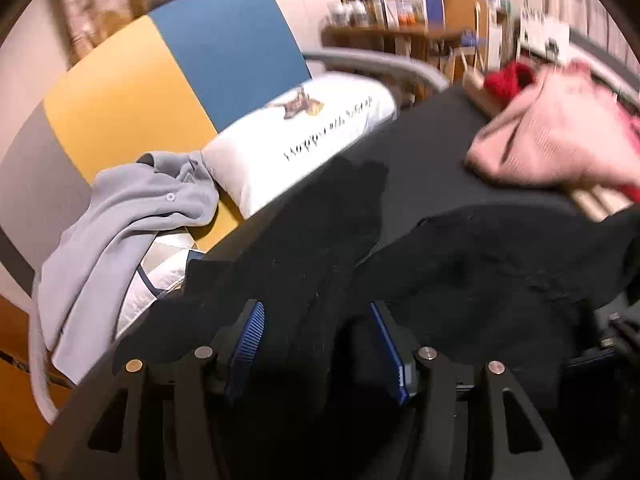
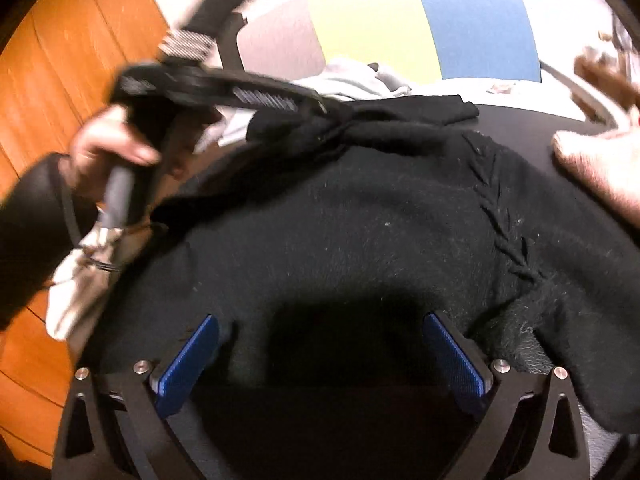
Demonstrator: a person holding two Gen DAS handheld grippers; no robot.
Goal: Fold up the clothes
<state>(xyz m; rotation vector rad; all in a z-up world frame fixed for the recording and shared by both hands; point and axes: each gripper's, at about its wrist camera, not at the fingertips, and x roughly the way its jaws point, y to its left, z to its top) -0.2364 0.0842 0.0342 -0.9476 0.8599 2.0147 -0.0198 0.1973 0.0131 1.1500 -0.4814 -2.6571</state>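
Nearest in our right wrist view: the right gripper point(image 2: 320, 364), blue pads point(image 2: 188, 364) spread wide, nothing pinched; black knit lies under and between them, but the pads do not press it.

Next: the sweater point(image 2: 360, 216), black, with a braided seam running down its right side, spread over a dark table point(image 2: 520, 114). It fills most of that view. One sleeve point(image 2: 400, 116) stretches across the far edge.

Left of the sweater in that view: the left gripper point(image 2: 320, 108), held by a hand point(image 2: 108, 140) in a dark sleeve. Its tip sits at the bunched knit near the sleeve; blur keeps us from telling contact there.

In our left wrist view: the left gripper point(image 1: 316, 344) with blue pads apart, black fabric point(image 1: 320, 280) lying between and below them, not clamped.

Right edge of both views: a pink garment point(image 1: 552, 132) on the table, with something red point(image 1: 508, 78) just behind it.

Beyond the table: a grey shirt point(image 1: 120, 220) draped over a white pillow point(image 1: 304, 136) with print, both on a chair point(image 1: 160, 80) backed in grey, yellow and blue.

Farthest: a wooden shelf point(image 1: 400, 36) of blurred items and orange wood flooring point(image 2: 60, 60).
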